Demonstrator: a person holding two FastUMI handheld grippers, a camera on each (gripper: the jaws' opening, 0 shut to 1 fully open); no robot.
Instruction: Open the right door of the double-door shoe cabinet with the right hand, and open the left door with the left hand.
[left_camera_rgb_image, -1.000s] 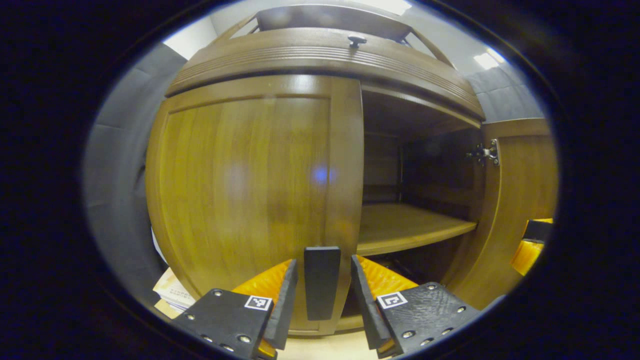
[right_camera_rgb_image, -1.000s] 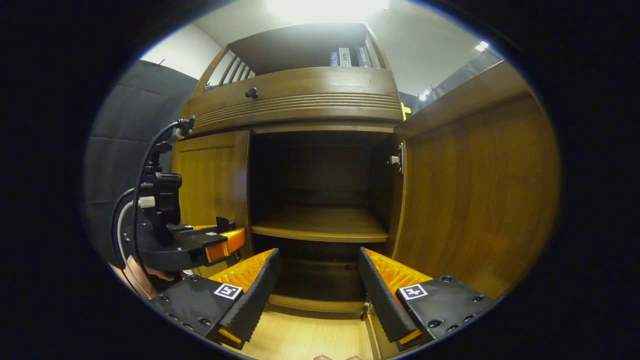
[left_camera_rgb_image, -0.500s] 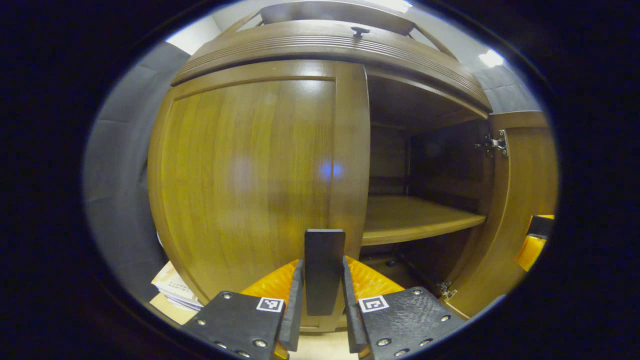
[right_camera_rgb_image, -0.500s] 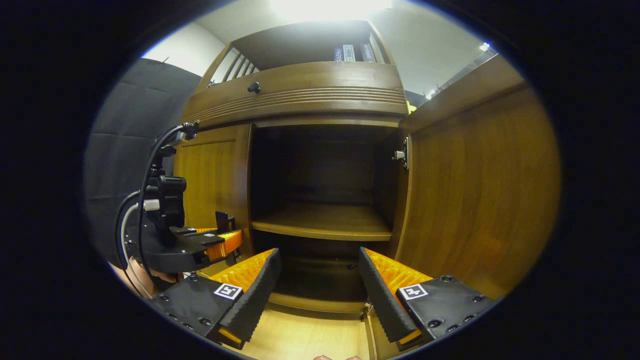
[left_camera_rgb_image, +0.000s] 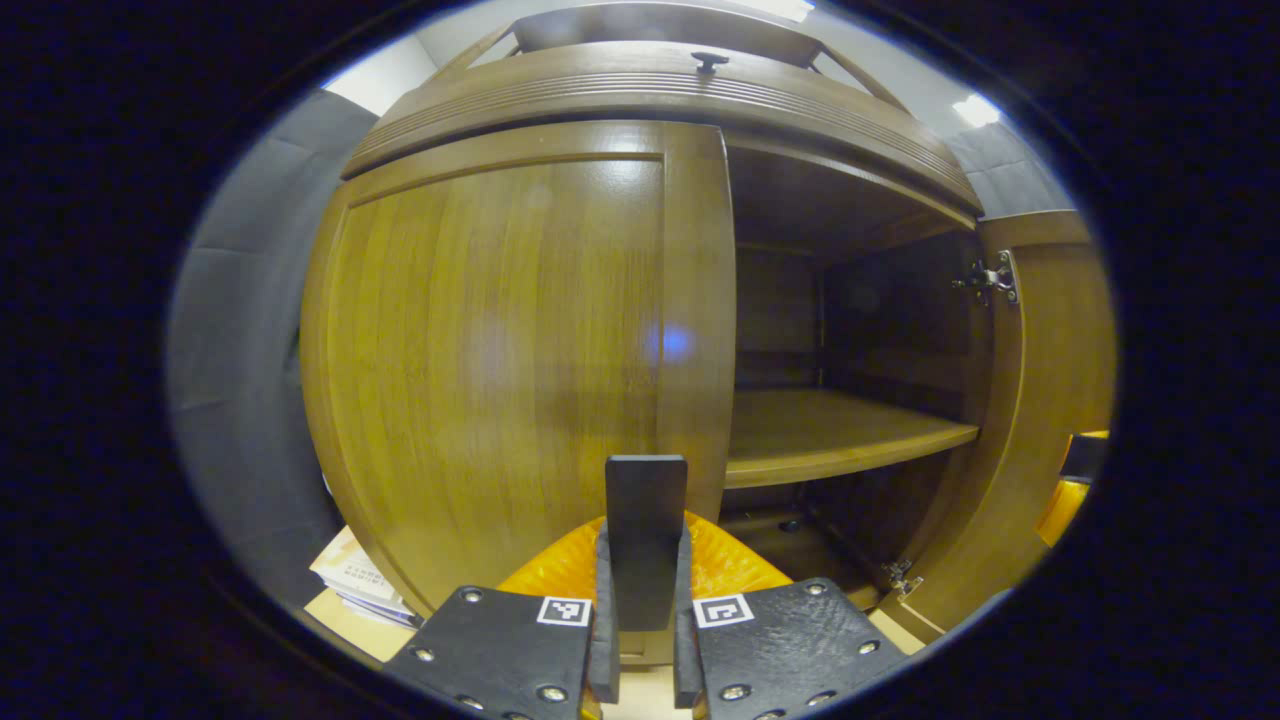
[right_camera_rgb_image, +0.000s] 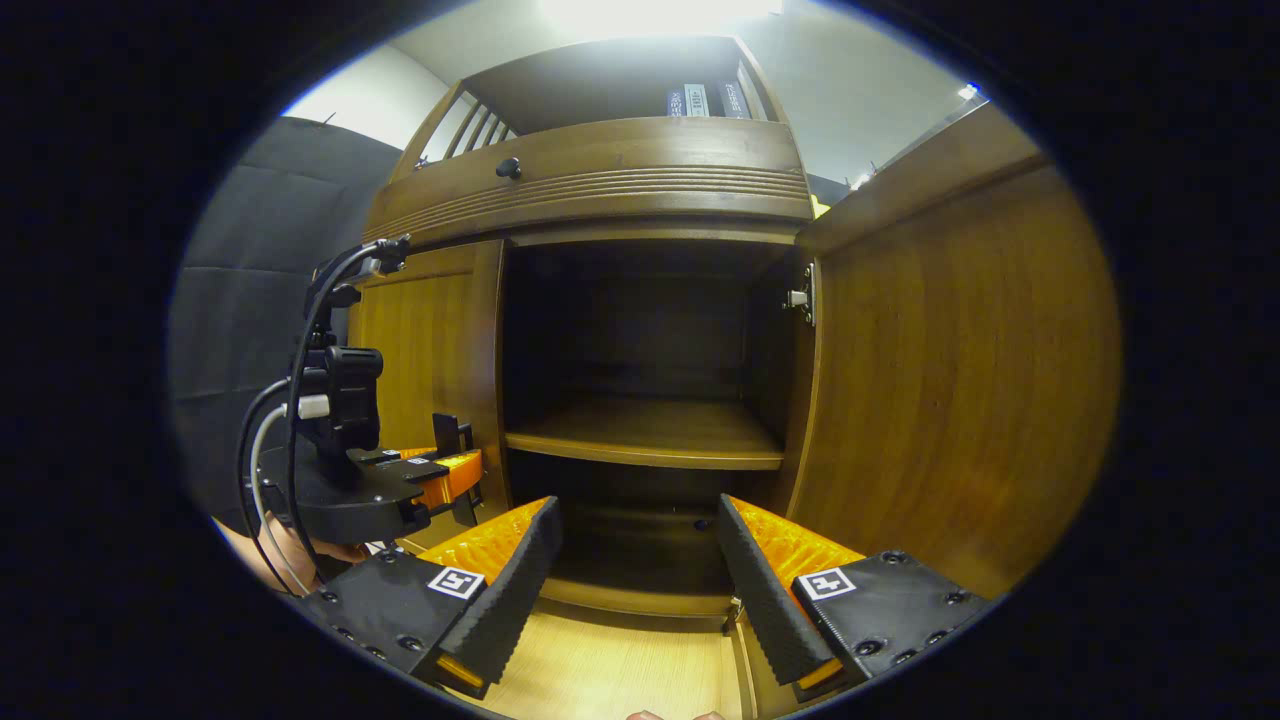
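Filling the left half of the left gripper view, the left door (left_camera_rgb_image: 500, 370) is a glossy brown wooden panel with a raised frame, lying flush with the shoe cabinet (left_camera_rgb_image: 660, 90). At the bottom centre of that frame a flat, black, rectangular handle (left_camera_rgb_image: 645, 535) stands upright on the door's inner edge, and the left tongs (left_camera_rgb_image: 645, 640) are closed on it, a ribbed dark pad pressing each side, with orange bodies and black plates behind. To the right the cabinet's dark inside shows a smooth wooden shelf (left_camera_rgb_image: 840, 440), and at the far right the right door (left_camera_rgb_image: 1050, 400) stands swung out on a metal hinge (left_camera_rgb_image: 990, 278).

In the right gripper view, at the left of the frame, the left tongs (right_camera_rgb_image: 455, 478) show at the left door's (right_camera_rgb_image: 420, 350) edge, carrying a black camera mount and cables, with part of a hand (right_camera_rgb_image: 290, 555) beneath. At bottom centre the right tongs (right_camera_rgb_image: 640, 570) are spread wide, their toothed black pads holding nothing, pointed at the open compartment below the shelf (right_camera_rgb_image: 650, 440). The right door (right_camera_rgb_image: 960, 380) fills the right of the frame, just beside the right-hand finger, its grained inner face turned toward the camera. Along the top runs a grooved wooden band with a small dark knob (right_camera_rgb_image: 508, 167).
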